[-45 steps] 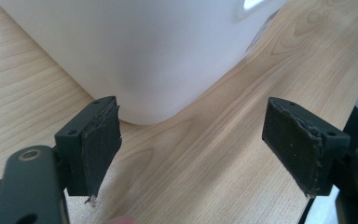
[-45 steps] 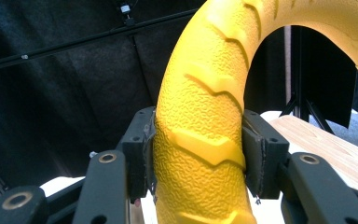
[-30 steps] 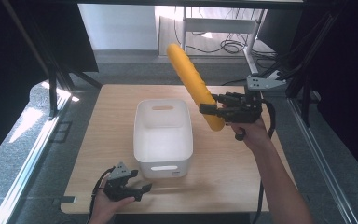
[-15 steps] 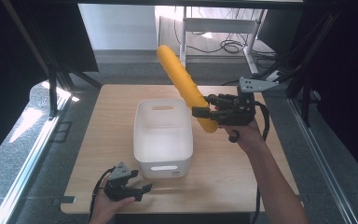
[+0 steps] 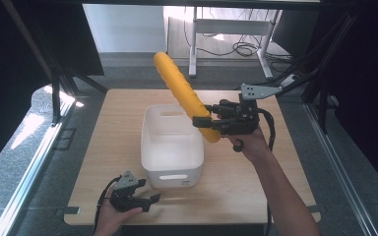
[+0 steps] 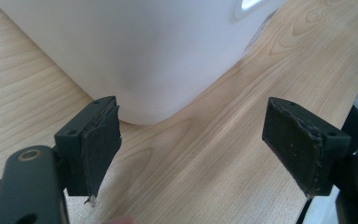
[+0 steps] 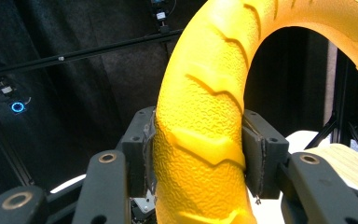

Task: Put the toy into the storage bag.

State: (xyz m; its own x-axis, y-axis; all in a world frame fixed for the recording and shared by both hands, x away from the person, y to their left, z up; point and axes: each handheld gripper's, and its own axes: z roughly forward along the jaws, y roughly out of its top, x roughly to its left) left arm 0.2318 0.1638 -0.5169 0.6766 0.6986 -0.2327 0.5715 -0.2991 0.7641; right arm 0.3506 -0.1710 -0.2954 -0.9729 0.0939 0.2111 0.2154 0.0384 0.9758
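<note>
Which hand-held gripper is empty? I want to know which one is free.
The left hand-held gripper, low by the white bin: its jaws stand apart with nothing between. The right hand-held gripper clamps the yellow foam roller.

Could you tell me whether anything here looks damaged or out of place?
One small thing: the pad on the open left gripper looks frayed and is peeling at its edges. Otherwise the white plastic bin sits upright, and the right gripper holds the long yellow textured foam tube firmly.

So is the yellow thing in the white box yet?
Not yet. Done: the right claw has shut on the yellow tube and holds it up, slanting above the box. Left, probably: lowering it in; the box looks empty. The left claw waits open by the box's near corner.
</note>
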